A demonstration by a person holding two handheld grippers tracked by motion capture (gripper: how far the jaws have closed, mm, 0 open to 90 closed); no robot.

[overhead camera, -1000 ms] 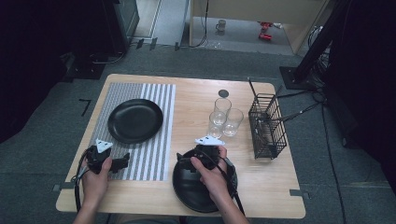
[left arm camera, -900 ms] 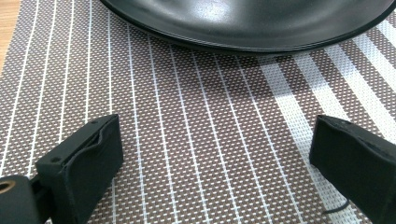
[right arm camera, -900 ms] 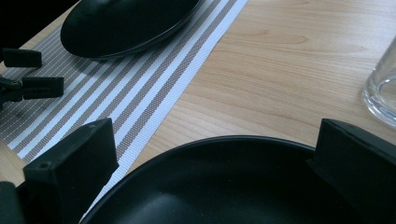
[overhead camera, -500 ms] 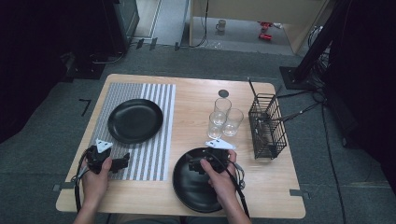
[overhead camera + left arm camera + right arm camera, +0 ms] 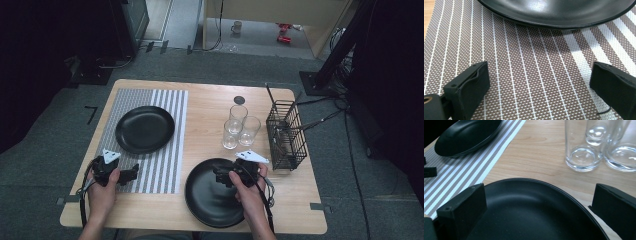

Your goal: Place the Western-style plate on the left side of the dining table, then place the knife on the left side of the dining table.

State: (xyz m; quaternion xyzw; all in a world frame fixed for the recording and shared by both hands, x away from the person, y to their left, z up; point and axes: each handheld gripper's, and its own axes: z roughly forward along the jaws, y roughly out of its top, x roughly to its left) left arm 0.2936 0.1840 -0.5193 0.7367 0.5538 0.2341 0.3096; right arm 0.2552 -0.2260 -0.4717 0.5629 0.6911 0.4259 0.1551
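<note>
Black and shallow, the near plate [image 5: 212, 197] lies on bare wood at about six o'clock on the worktop [image 5: 210, 105], just right of the striped placemat [image 5: 170, 145]. The right gripper [image 5: 222, 177] hovers over its upper rim with the jaws wide apart, one on each side of the dish in the right gripper view, clamping nothing; whether they touch the rim I cannot tell. A grasp looks to be just starting, so the plate is not yet lifted or placed anywhere.

At nine o'clock from it, the left gripper [image 5: 132, 174] rests low over the placemat, jaws equally spread and empty, pointed toward the second black plate [image 5: 145, 129], which already sits on the mat at ten o'clock. Three clear glasses [image 5: 239, 125] stand clustered at one o'clock from the near plate, and a black wire basket [image 5: 286, 135] stands at the worktop's three o'clock edge.
</note>
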